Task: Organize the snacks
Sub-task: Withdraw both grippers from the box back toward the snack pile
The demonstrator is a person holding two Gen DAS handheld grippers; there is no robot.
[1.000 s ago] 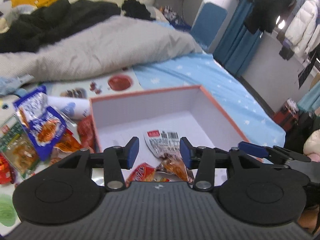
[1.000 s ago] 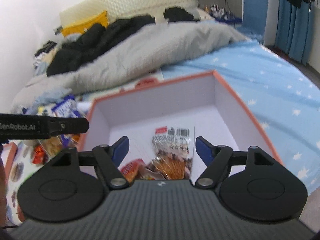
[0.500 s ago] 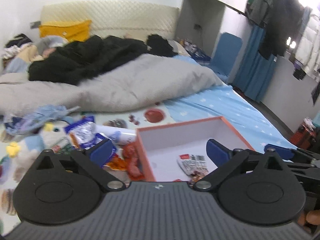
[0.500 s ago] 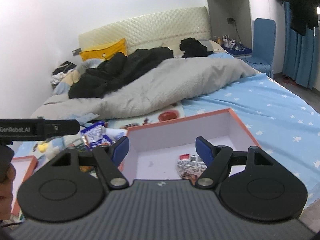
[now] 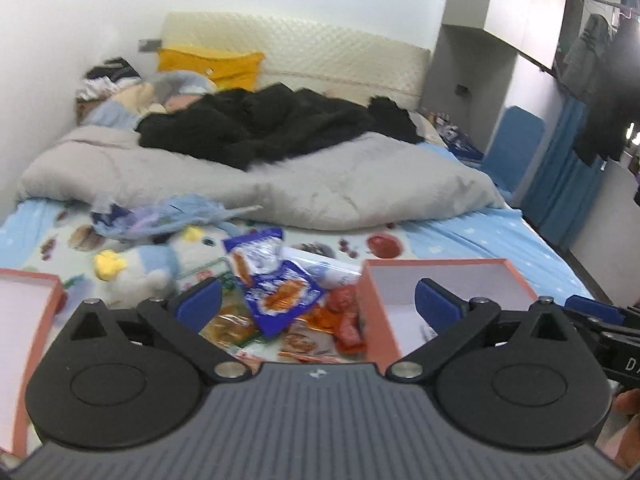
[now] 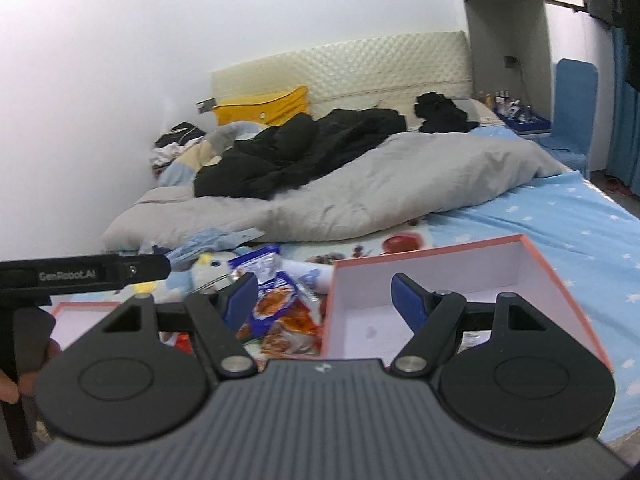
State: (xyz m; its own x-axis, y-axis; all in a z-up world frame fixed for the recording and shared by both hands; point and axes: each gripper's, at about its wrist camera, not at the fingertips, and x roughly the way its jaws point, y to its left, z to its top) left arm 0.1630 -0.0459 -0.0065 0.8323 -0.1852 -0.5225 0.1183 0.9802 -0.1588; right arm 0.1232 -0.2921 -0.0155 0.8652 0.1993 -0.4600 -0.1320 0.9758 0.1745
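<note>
Before you on the bed (image 5: 500, 236), the snack packets (image 5: 280, 300) lie between two boxes: one box (image 5: 400, 276) to their right, another box (image 5: 28, 280) far left. Behind them lies the duvet (image 5: 320, 184).

Left hand-held gripper (image 5: 318, 300): black linkage arms, round black discs, silver pivot screws, blue finger pads (image 5: 200, 300), ribbed grey housing with small white logo. Right hand-held gripper (image 6: 320, 300): same build. Side bar on the left one reads "GenRobot.AI".
</note>
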